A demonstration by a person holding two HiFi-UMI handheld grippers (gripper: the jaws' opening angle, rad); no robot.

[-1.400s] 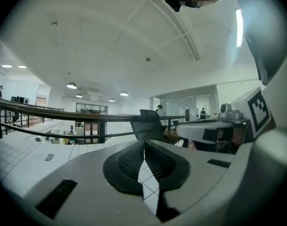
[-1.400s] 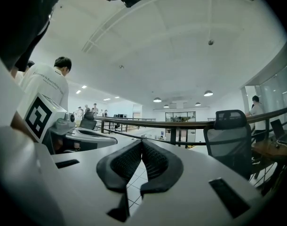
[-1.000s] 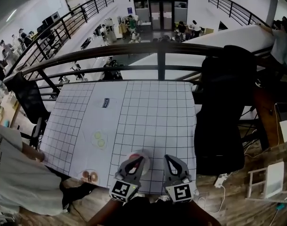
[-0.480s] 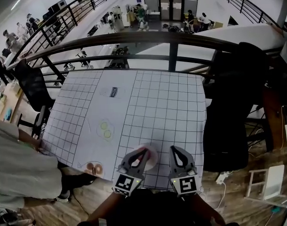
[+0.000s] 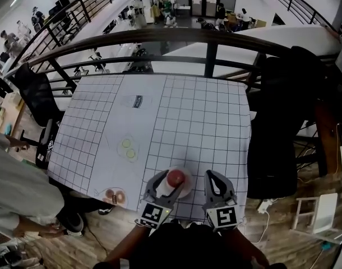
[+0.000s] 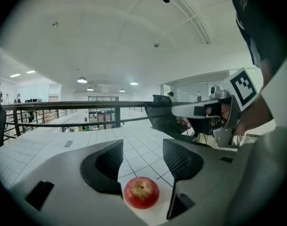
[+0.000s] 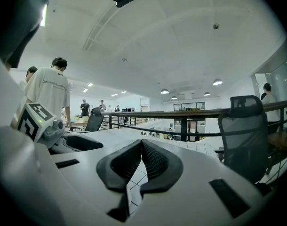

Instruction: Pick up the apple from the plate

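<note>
A red apple (image 5: 175, 177) sits on a small white plate (image 5: 187, 190) near the front edge of the gridded table (image 5: 204, 122). My left gripper (image 5: 170, 180) reaches over the plate from the front. Its jaws are opening, and the apple (image 6: 141, 192) lies between them, low and close to the camera, with a gap on each side. The left gripper (image 6: 142, 150) is not pressing on it. To the right of the plate, my right gripper (image 5: 214, 179) is shut and holds nothing. In its own view the right gripper (image 7: 142, 146) shows both pads meeting.
Farther left on the table is a plate with green slices (image 5: 128, 148). A plate with brown pieces (image 5: 114, 195) sits at the front left edge. A black office chair (image 5: 277, 122) stands off the right edge, a railing (image 5: 210, 35) runs behind, and a person (image 5: 11, 184) stands at the left.
The left jaws, shut before, have spread, and the apple now shows between them. Both grippers have edged forward toward the plate. The person at the left has shifted away from the table.
</note>
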